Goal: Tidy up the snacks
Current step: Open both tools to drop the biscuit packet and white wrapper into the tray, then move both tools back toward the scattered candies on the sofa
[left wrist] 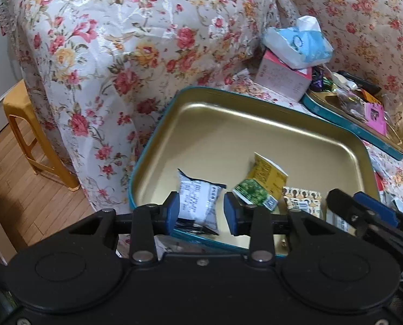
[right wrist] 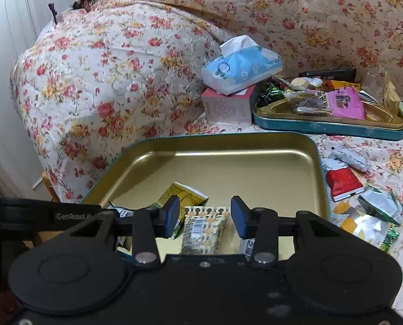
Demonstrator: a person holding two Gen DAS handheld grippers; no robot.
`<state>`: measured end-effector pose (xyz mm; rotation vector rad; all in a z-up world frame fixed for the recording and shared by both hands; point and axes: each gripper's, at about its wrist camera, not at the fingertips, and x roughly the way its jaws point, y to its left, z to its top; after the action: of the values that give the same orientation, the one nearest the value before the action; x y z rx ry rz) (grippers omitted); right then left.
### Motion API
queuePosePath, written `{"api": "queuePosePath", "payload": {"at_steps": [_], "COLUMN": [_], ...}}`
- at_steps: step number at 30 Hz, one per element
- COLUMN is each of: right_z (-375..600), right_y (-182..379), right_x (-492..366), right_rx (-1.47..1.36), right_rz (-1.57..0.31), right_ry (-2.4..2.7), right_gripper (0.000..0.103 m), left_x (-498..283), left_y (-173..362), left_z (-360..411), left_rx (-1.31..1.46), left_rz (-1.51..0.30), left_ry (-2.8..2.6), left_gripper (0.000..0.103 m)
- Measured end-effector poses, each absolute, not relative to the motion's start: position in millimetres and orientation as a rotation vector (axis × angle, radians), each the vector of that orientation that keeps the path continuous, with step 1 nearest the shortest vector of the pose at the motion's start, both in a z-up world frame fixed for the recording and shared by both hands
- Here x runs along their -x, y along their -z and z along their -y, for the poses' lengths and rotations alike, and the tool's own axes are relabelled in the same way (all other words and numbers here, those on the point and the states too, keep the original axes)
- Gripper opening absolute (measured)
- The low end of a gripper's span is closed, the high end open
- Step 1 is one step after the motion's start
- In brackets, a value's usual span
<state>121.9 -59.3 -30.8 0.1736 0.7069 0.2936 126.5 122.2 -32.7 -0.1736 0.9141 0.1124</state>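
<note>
A gold tin tray [left wrist: 228, 135] with a teal rim lies on the flowered cloth; it also shows in the right wrist view [right wrist: 228, 162]. In it lie a white packet [left wrist: 198, 200], a yellow packet [left wrist: 269, 173], a green packet [left wrist: 255, 193] and a patterned packet [left wrist: 304, 200]. My left gripper [left wrist: 201, 212] is open, its pads either side of the white packet above the tray's near edge. My right gripper [right wrist: 205, 216] is open over the patterned packet [right wrist: 204, 230]; it also shows in the left wrist view [left wrist: 363, 211]. Loose snacks, such as a red packet [right wrist: 343, 182], lie right of the tray.
A second teal tin [right wrist: 328, 127] full of sweets stands behind, beside a pink box [right wrist: 228, 105] topped by a blue tissue pack [right wrist: 242, 66]. A flower-covered sofa arm [left wrist: 120, 67] rises at left. An orange stool [left wrist: 25, 135] stands on the wood floor.
</note>
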Motion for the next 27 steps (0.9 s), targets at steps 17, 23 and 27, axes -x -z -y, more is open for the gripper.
{"api": "queuePosePath", "payload": {"at_steps": [17,23,27], "right_z": [201,230,254], "right_y": [33,48,58], "right_x": [-68,-66,-83], "right_rx": [-0.149,-0.156,-0.166], "right_rz": [-0.636,-0.639,-0.612], "right_ry": [0.143,0.192,0.204], "right_gripper": [0.044,0.044,0.044], "left_x": [-100,-98,-98], "left_y": [16,9,12], "left_z": [-6,50,82], "left_rx": [0.099,0.060,0.041], "left_rz": [-0.890,-0.848,-0.836], "left_ry": [0.225,0.288,0.298], "left_gripper": [0.045,0.045,0.045]}}
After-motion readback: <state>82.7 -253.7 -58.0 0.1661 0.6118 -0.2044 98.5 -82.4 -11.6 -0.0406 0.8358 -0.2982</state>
